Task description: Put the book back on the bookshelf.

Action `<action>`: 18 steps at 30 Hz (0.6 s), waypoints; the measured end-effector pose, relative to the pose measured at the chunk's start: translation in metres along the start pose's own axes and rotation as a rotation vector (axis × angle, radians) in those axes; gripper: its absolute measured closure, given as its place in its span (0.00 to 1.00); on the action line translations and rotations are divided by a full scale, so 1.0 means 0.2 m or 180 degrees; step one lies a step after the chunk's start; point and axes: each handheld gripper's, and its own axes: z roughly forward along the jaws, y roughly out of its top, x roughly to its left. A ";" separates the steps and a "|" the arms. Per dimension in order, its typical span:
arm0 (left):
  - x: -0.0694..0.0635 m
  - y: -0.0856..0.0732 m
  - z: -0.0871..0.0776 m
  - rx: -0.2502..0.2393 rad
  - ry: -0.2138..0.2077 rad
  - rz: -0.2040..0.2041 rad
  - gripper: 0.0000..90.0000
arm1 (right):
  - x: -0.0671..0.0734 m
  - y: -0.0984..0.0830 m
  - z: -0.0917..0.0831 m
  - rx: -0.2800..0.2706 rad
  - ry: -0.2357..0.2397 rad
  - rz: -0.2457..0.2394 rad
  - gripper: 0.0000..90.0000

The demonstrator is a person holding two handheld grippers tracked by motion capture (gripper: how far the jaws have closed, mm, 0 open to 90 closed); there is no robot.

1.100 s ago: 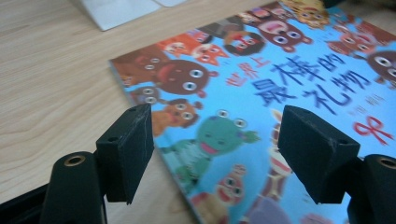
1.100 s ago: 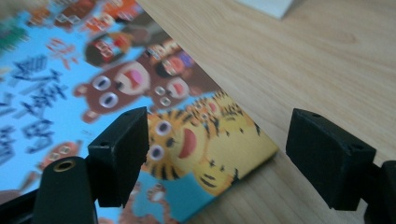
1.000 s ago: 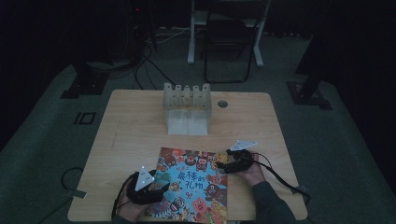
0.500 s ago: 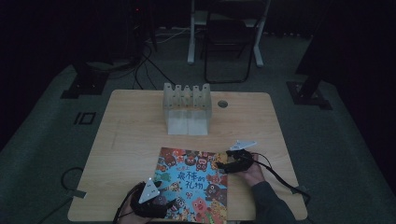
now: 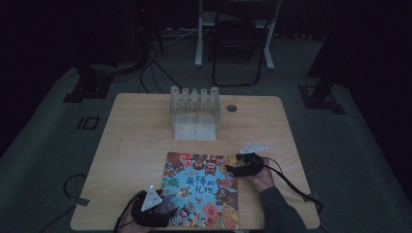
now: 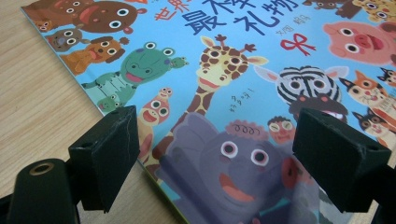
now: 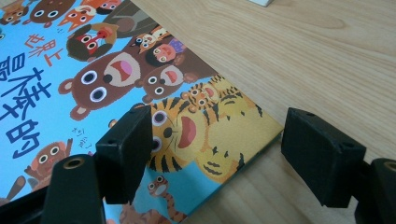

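A picture book (image 5: 201, 189) with a blue cover full of cartoon animals lies flat on the wooden table (image 5: 136, 141), near its front edge. My left gripper (image 5: 164, 209) is at the book's front left corner. In the left gripper view it (image 6: 217, 135) is open, low over the cover (image 6: 261, 51), with the book's left edge between the jaws. My right gripper (image 5: 232, 168) is at the book's right edge. In the right gripper view it (image 7: 219, 135) stands open around the tiger corner of the book (image 7: 56, 70), one jaw over the cover and one over bare wood (image 7: 303, 56).
A white slotted rack (image 5: 194, 112) stands at the back middle of the table, with a round cable hole (image 5: 231, 108) to its right. Cables trail from both grippers over the front edge. Behind the table, a chair (image 5: 238, 43) and cables sit on the dark floor.
My left gripper has drawn back toward the table's front edge, to the book's front left corner. The right gripper has hardly moved.
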 end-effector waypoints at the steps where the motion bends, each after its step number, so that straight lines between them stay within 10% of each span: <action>1: 0.00 0.00 0.00 0.0000 0.0000 0.0000 0.17 | 0.00 0.00 0.00 -0.0001 -0.0003 0.0005 0.28; 18: -0.04 0.00 0.02 0.0034 -0.0058 0.0117 0.16 | -0.07 0.02 0.02 -0.0081 -0.0200 0.0187 0.28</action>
